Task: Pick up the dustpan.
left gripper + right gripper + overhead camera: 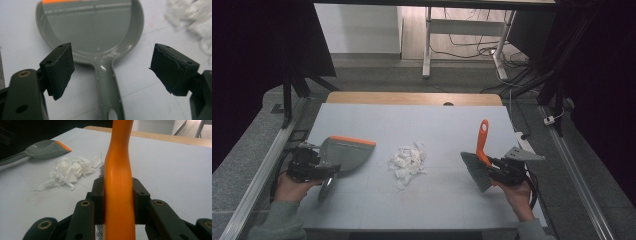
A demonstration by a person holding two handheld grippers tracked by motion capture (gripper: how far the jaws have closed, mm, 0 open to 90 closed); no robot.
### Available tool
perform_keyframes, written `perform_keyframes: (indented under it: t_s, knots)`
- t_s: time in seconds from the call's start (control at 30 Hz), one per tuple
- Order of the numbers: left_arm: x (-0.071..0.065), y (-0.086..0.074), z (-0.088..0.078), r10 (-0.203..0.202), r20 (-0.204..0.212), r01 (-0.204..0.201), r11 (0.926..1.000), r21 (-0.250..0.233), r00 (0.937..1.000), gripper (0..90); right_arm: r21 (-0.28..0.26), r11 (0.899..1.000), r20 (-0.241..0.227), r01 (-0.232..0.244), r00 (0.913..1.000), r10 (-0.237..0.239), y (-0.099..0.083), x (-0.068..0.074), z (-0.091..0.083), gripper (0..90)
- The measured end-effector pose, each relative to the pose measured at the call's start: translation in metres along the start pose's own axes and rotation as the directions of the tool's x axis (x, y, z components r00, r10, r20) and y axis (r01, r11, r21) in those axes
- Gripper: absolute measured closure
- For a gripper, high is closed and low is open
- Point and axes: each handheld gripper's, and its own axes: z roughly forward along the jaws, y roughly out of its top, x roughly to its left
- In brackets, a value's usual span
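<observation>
While R gripper clamps brush handle, L gripper gapes over pan handle; light, stiff, slick plastic — grab mid-handle, left of scraps.

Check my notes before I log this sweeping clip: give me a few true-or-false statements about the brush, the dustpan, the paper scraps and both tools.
1. The right tool is clamped on the brush's orange handle. True.
2. The left tool grips the dustpan. False: its jaws stand open on either side of the dustpan handle, not touching it.
3. The paper scraps lie between dustpan and brush. True.
4. The scraps are already in the dustpan. False: they lie on the table; the pan is empty.
5. The dustpan has an orange front lip. True.
</observation>
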Motion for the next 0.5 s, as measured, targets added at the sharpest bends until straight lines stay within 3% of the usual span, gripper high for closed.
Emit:
perform_keyframes:
  t_s: [0.23,0.4,0.5]
  knots:
    - [0.003,-0.007,0.013,-0.042,0.005,0.042,0.998,0.047,0.9991,17.3,0.004,1.0,-0.019,-0.009,0.9998,0.009,0.0,-0.001,0.004,68.6]
    - [0.0,-0.011,0.026,-0.044,-0.016,0.046,0.9945,0.095,0.9989,16.4,0.0,1.0,-0.024,-0.019,0.9995,0.019,-0.001,-0.004,0.004,68.6]
    - [-0.001,-0.011,0.031,-0.05,-0.045,0.054,0.9937,0.098,0.9977,16.4,-0.003,1.0,-0.027,-0.02,0.9994,0.02,-0.001,-0.003,0.003,68.6]
